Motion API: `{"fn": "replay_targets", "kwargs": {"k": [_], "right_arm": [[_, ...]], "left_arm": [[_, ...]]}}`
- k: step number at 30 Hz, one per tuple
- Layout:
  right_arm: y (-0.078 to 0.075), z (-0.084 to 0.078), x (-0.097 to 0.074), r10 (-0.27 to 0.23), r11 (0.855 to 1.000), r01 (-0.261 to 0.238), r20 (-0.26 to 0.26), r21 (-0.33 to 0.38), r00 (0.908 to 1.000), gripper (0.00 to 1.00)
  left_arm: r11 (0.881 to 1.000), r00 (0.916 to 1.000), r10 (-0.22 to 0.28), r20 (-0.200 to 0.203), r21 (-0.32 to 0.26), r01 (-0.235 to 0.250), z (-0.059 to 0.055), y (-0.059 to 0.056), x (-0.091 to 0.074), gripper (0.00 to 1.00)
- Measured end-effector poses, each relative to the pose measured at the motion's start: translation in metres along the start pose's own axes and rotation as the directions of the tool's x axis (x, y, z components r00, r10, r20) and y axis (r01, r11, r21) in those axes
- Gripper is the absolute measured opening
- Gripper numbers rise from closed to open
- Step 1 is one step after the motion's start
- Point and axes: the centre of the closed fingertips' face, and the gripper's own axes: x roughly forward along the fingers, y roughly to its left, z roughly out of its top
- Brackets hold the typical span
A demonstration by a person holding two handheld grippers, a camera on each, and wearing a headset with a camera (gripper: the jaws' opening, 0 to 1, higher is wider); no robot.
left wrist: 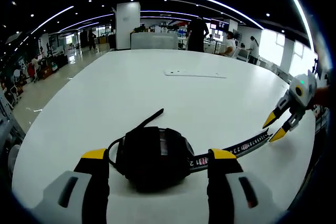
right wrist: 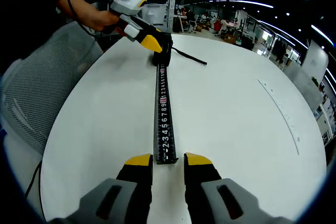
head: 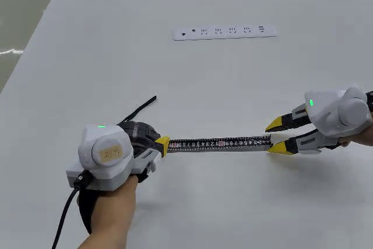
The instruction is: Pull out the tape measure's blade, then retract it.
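Obs.: tape measure sits on the near left of the desk (head: 175, 74). Its black case (head: 140, 133) is between the jaws of the left tongs (left wrist: 158, 156). The carry strap (head: 140, 109) trails off to the far side.

Blade (head: 218, 143): out of the case, lying flat on the desk and running straight to the right. Printed numerals face up. Its free end stops at the tips of the right tongs (right wrist: 168, 161).

Left tongs: jaws set wide, one either side of the case. Cannot tell from these views whether the pads actually press on it.

Right tongs: jaws parted. In the right gripper view the blade end lies between the two yellow tips, with a sliver of desk showing on each side. Reads as not clamped; nothing is held.

Far side: white power strip (head: 224, 31), well apart from the work and not involved.

Progress (judgement): the pull-out half looks done, or close to it, as a good length of blade is drawn. The retract half is not yet begun, since the blade is fully laid out. Remaining: let the blade run back into the case, with the case kept steady.

Risk: a free blade end may whip on the way back.
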Motion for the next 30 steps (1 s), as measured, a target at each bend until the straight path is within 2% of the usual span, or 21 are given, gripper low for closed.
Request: {"fn": "replay_targets", "kwargs": {"k": [5,8,13,19,24,30], "right_arm": [[0.0034,-0.0013,0.0028,0.018,1.000,-0.018,0.003,0.001,0.9998,0.21],[0.0039,-0.0006,0.0023,0.016,1.000,-0.016,0.008,-0.001,0.9998,0.16],[0.0020,-0.0026,0.0036,0.022,1.000,-0.022,0.020,0.004,0.9996,0.16],[0.0026,-0.0018,0.0035,0.027,1.000,-0.027,0.030,0.010,0.9992,0.16],[0.0044,-0.0004,0.0026,0.030,0.999,-0.031,0.027,0.011,0.9992,0.15],[0.0025,-0.0037,0.0036,0.024,1.000,-0.024,0.023,0.011,0.9995,0.15]], "left_arm": [[1.000,1.0000,0.004,0.000,0.004,-0.004,-0.0008,-0.0028,0.0009,0.72],[1.000,0.9999,0.017,0.003,-0.001,-0.017,0.0015,-0.0021,-0.0054,0.71],[1.000,0.9998,0.020,0.001,-0.016,-0.020,0.0003,-0.0014,0.0017,0.70],[0.999,0.9996,0.028,0.003,-0.020,-0.027,0.0002,-0.0039,0.0018,0.69],[0.999,0.9991,0.042,0.000,-0.028,-0.042,-0.0014,0.0008,0.0017,0.68],[0.997,0.9985,0.056,-0.003,-0.050,-0.056,-0.0012,-0.0003,0.0025,0.67]]}}
